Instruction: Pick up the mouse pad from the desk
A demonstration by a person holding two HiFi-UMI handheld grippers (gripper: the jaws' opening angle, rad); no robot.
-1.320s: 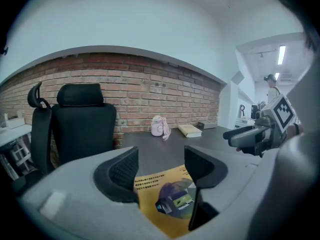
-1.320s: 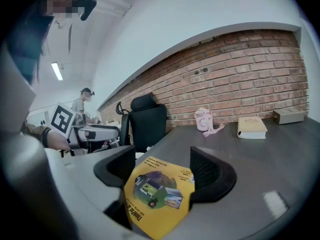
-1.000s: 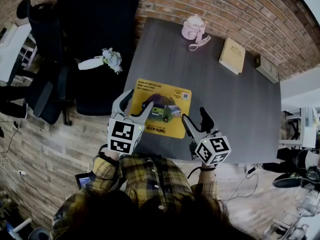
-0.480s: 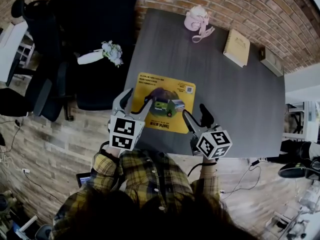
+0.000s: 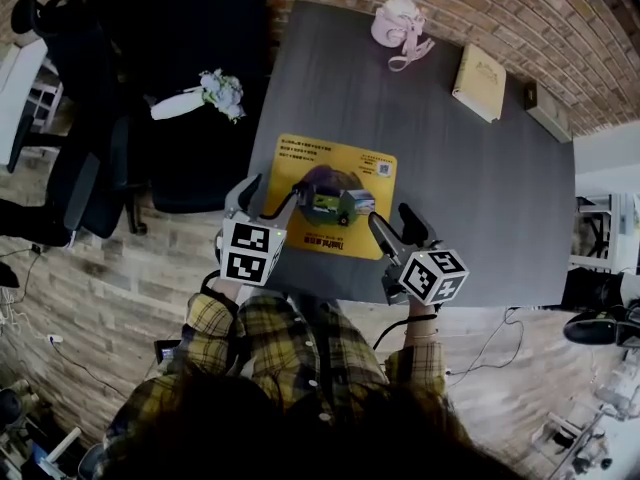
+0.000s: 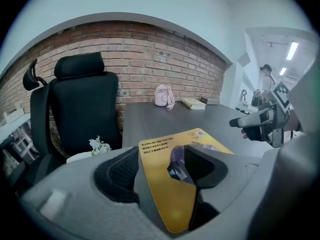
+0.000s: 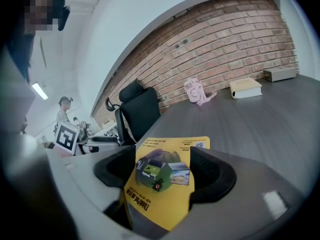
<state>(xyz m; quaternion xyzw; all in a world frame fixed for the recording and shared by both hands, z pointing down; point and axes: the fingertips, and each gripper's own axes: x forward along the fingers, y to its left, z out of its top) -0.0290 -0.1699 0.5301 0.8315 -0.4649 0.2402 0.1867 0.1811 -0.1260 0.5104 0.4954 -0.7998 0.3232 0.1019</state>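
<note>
Surface: dark grey rectangular table, matte top.

Task item: yellow rectangular mouse pad with a printed picture and lines of print; flat on the table, close to its near and left edges.

Left tool: jaws wide apart, clamped on nothing; over the mouse pad's near-left part, the pad in sight between the jaws. Contact with the pad: cannot tell.

Right tool: jaws likewise apart, nothing held; at the mouse pad's near-right corner.

Beyond the mouse pad, at the table's far edge: small pink bag with a loose strap.
Beyond and right of the mouse pad: closed cream book; further right, small grey box.

Left of the mouse pad, off the table: black high-backed office chair, with a white flower bunch on its seat.

Room: red-brick wall behind the table; white ceiling with strip light.
</note>
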